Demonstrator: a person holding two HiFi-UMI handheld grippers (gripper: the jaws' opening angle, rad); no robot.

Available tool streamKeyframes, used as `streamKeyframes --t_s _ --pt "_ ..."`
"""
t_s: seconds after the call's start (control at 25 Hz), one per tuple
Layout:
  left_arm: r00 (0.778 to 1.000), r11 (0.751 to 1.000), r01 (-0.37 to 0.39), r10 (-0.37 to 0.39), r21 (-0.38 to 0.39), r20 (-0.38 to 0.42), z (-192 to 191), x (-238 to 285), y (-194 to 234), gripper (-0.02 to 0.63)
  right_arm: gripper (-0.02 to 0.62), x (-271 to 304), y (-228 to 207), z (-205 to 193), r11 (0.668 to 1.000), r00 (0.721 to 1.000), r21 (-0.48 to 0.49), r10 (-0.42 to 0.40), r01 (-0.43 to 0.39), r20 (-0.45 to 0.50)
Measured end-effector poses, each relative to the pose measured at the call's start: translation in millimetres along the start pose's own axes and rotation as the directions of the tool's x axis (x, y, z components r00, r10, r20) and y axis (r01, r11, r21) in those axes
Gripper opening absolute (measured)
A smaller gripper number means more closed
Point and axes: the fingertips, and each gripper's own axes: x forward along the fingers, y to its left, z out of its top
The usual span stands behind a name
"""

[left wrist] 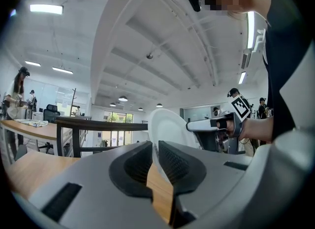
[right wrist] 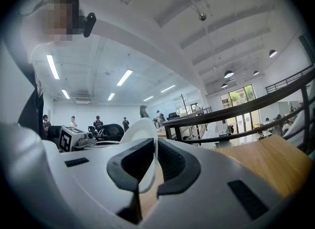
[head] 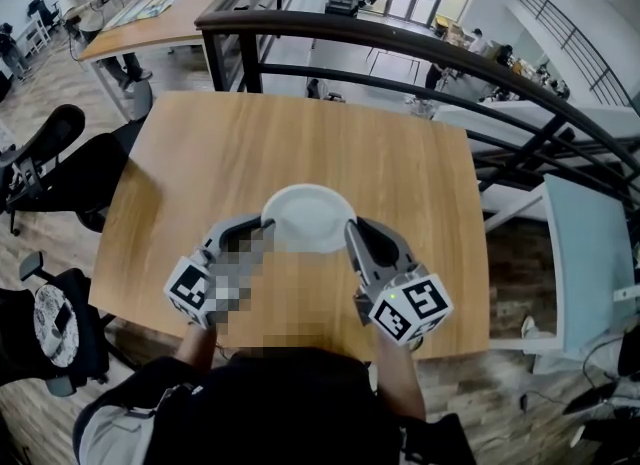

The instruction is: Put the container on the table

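Here, a round white container [head: 308,216] sits over the middle of the near half of a wooden table [head: 250,138], caught between two claws that come at it from opposite sides. The left claw [head: 260,227] has its jaws pinched shut on the container's left rim; in the left gripper view the thin white edge [left wrist: 162,129] runs straight down between the two dark ribbed pads [left wrist: 173,163], with the wood of the table showing in the gap beneath. The right claw [head: 353,234] is likewise closed on the right rim, and the right gripper view shows the white lip [right wrist: 145,139] squeezed between its pads. Both claws point roughly level, towards each other, and each marker cube faces up towards the head camera. Whether the container's base touches the table or hangs just above it cannot be told from these views. Beyond the far edge of the table runs a dark curved railing [head: 400,48]. Black office chairs [head: 45,168] stand off the table's left side, and a second table [head: 150,13] with a person at it is well apart at the upper left
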Motion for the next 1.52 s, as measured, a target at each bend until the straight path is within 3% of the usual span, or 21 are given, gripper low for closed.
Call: streamKeyframes --t_s 1.52 --pt "0.993 1.0 0.01 -0.013 -0.019 -0.12 -81 10 12 0.029 0.034 18 -26 -76 0.997 0.991 0.064 -0.041 0.05 -0.131"
